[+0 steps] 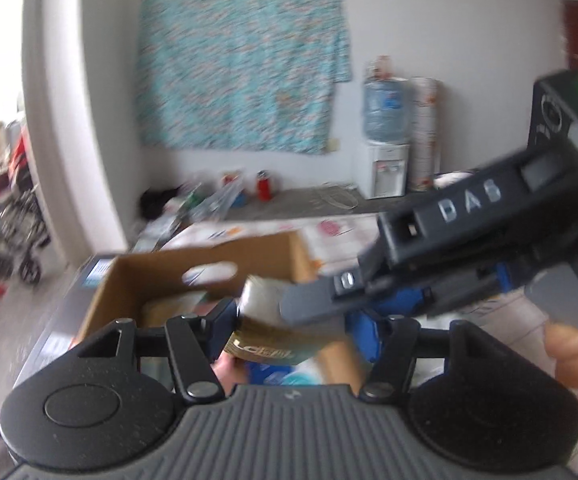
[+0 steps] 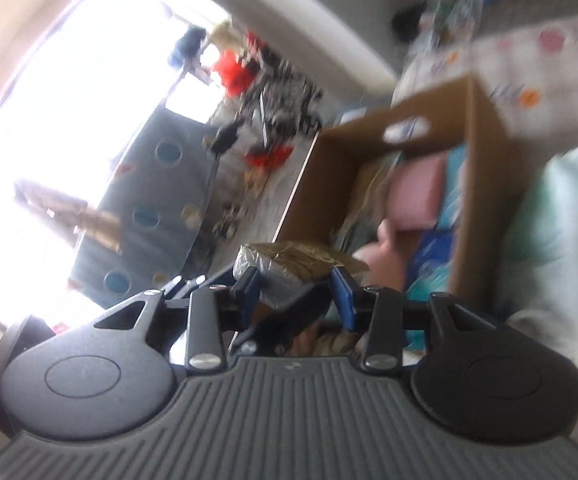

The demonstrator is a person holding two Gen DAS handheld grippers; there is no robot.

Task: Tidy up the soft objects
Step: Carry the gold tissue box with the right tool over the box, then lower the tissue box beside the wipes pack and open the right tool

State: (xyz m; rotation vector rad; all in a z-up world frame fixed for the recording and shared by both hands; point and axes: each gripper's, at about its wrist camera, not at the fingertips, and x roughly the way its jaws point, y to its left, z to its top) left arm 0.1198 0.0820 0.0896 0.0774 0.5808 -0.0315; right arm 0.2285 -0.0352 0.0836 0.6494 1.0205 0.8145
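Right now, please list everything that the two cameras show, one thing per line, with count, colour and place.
soft pack: one, gold and silver wrap, gripped between both tongs above the box
cardboard box: one, brown, open, just past the tongs
packs in the box: several, pink and blue, inside the box
patterned cloth: one, turquoise, hung on the far wall
water dispenser: one, white with a blue bottle, against the wall
red bottle: one, on the floor by the wall
stroller: one, black and red, at the left
left tongs: black with blue pads, closed on the pack
right tongs: same colours, closed on the pack
hand: one, on the right handle
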